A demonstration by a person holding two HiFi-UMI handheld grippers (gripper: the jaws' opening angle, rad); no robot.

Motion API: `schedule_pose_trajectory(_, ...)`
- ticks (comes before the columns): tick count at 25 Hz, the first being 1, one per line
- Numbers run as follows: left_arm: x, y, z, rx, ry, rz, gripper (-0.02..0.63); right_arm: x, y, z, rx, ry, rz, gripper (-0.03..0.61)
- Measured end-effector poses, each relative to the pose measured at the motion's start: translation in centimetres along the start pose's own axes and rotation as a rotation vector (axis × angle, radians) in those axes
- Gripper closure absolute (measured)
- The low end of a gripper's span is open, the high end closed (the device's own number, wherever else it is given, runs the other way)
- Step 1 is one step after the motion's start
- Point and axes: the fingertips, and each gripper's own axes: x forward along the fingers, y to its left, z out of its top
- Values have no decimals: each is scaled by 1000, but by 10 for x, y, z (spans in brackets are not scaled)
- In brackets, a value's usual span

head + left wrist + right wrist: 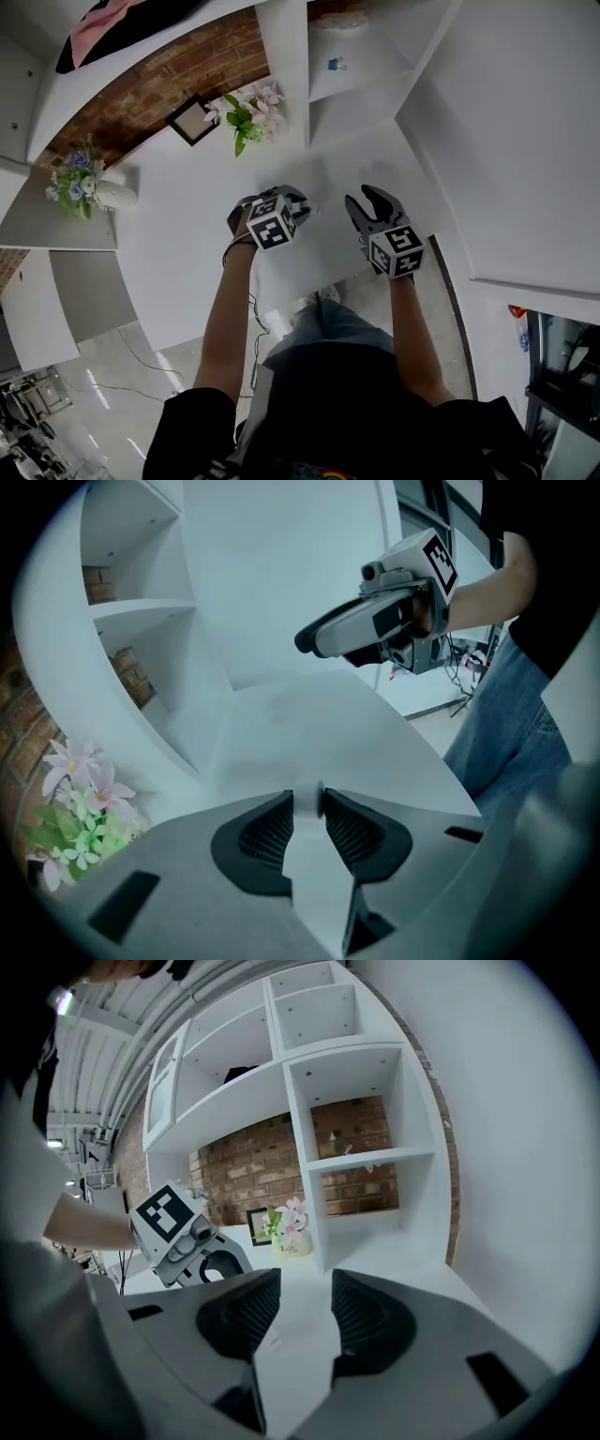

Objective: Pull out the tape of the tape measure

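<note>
My left fingers (267,834) pinching what looks like tape measure (306,801) — only by tips. Right fingers (370,1316) apart, empty. Tug could pop it loose, I reckon.

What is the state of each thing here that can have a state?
left tool: shut on a small white object
right tool: open, nothing between its jaws
flower vase: upright on the table
picture frame: standing beside the flower vase

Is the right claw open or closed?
Open. The right gripper's jaws stand apart, with only white table between them.
</note>
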Motion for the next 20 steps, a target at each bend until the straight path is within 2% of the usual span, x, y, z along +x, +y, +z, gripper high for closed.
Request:
schedule_pose_trajectory(5,0,-10,3,21,-20,-42,523,3,3,-5,1,17,19,428)
schedule_pose_trajectory(10,-2,-21,6,15,-43,-50,531,5,6,-7,14,25,41,426)
schedule_pose_trajectory(15,-15,-24,5,-14,-86,-9,532,9,14,-9,9,42,77,428)
schedule_pose_trajectory(20,-41,-28,1,-52,-119,73,532,15,33,-11,-1,70,144,428)
